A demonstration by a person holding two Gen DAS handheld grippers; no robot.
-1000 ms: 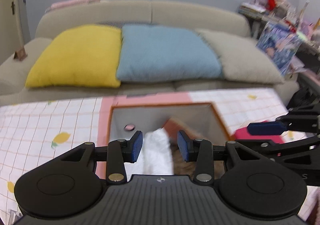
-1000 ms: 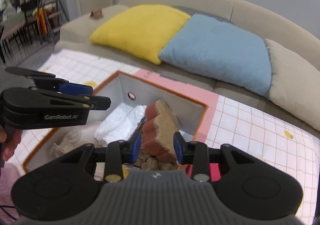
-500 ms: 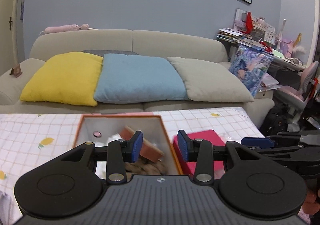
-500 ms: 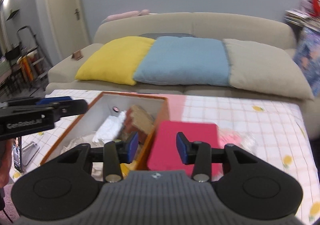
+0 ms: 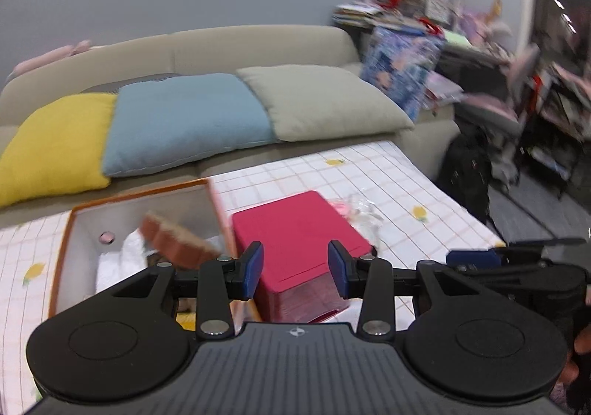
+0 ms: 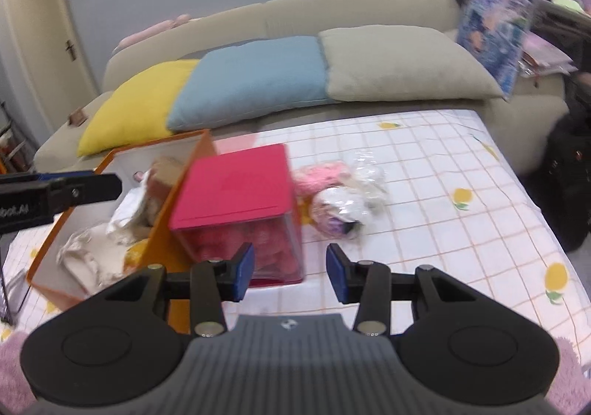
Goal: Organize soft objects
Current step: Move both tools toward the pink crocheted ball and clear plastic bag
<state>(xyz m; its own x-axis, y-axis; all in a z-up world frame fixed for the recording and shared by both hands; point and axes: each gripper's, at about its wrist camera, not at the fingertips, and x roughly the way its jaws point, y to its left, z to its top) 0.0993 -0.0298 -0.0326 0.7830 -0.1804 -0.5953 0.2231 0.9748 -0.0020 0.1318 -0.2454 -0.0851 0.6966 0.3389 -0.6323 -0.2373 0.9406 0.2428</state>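
Note:
An orange-rimmed white box holds a brown brick-shaped cushion, white cloths and other soft pieces. To its right stands a clear box with a red lid, with red plush inside. Beyond that lie plastic-wrapped soft toys and a pink one. My left gripper is open and empty in front of the red box. My right gripper is open and empty, near the red box's front right corner, short of the wrapped toys.
The table wears a white checked cloth with lemons. A beige sofa with yellow, blue and grey pillows runs behind it. Cluttered shelves and a dark bag stand at the right. Pink fuzzy fabric shows at the near edge.
My right gripper let go of the brown brick-shaped cushion in the orange box and swung right. My left gripper also moved right, from over the orange box to the red box.

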